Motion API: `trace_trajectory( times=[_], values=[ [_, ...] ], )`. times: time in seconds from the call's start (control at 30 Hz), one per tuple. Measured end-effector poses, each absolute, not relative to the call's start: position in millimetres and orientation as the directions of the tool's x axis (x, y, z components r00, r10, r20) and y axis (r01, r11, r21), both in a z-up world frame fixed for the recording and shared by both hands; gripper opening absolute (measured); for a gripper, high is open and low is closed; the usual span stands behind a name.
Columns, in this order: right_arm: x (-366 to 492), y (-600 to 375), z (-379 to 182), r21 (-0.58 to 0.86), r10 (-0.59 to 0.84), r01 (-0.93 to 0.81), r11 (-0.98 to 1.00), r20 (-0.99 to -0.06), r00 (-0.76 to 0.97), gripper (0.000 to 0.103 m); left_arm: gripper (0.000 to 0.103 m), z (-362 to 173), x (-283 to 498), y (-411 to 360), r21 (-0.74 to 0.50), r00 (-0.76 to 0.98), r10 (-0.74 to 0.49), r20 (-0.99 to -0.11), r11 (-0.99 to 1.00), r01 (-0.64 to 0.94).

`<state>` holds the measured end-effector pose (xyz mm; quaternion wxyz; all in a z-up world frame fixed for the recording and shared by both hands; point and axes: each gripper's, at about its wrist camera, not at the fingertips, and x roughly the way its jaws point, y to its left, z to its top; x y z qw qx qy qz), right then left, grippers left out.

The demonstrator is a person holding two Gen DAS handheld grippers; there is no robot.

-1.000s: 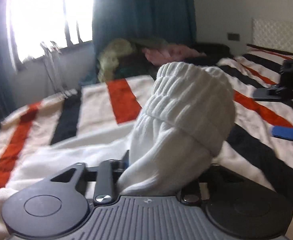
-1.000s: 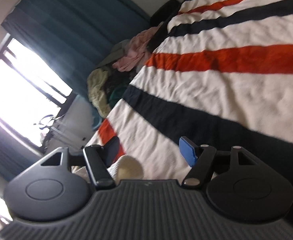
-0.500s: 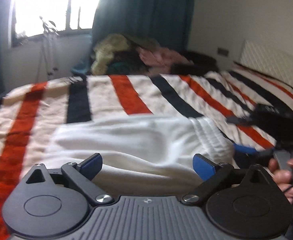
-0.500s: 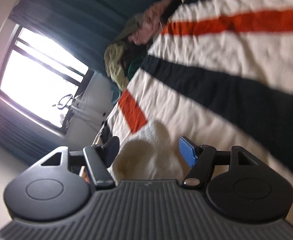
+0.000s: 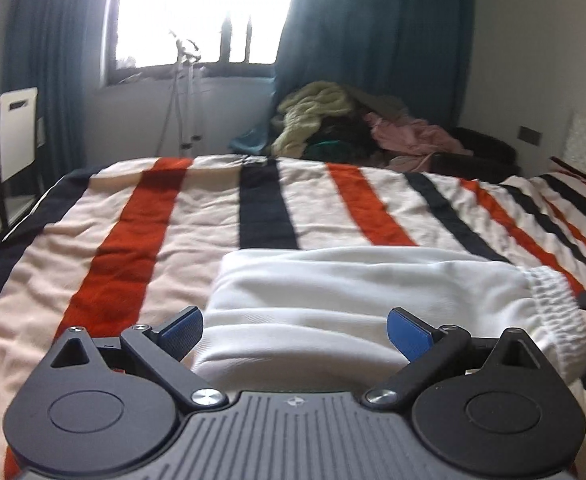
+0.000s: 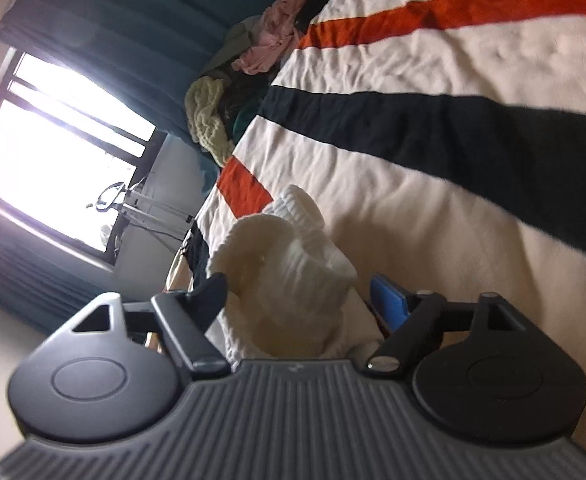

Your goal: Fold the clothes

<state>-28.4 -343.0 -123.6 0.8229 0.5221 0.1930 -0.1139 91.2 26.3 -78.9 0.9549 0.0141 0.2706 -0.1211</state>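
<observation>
Here, white garment (image 5: 373, 292) (folded) on bedspread (image 5: 141, 240)

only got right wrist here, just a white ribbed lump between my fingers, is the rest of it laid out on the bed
observer: yes. In the left wrist view the white garment lies folded in a broad band across the striped blanket.
operator: left gripper gripping it
observer: no. The left gripper is open, and its blue pads stand wide apart over the cloth without pinching it.
</observation>
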Motion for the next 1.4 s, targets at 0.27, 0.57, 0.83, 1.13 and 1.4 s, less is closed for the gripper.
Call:
trace_trajectory(
  times=[0.27,0.57,0.83,1.13,1.4],
  values=[
    [-19,-331,-119,0.828,0.106,0.302,0.472,-0.394,0.913,0.090,0.099,-96,107,39,-0.099,0.778,-0.209,-0.592,0.977,0.187],
    [7,-321,-139,0.743,0.097,0.411,0.528,-0.533,0.840,0.090,0.099,-101,105,46,-0.153,0.766,-0.222,-0.604,0.975,0.161],
    [12,-306,-119,0.645,0.025,0.372,0.668,-0.519,0.855,0.043,0.098,-83,80,44,-0.110,0.843,-0.214,-0.494,0.977,0.184],
    [7,-312,-74,0.673,0.027,0.145,0.725,-0.238,0.971,0.027,0.102,-82,38,-4,0.127,0.851,-0.365,-0.376,0.890,0.438],
    [13,-318,-61,0.669,0.039,0.081,0.739,-0.162,0.986,0.026,0.102,-112,32,-44,0.472,0.933,-0.145,-0.329,0.830,0.296]
  ],
)
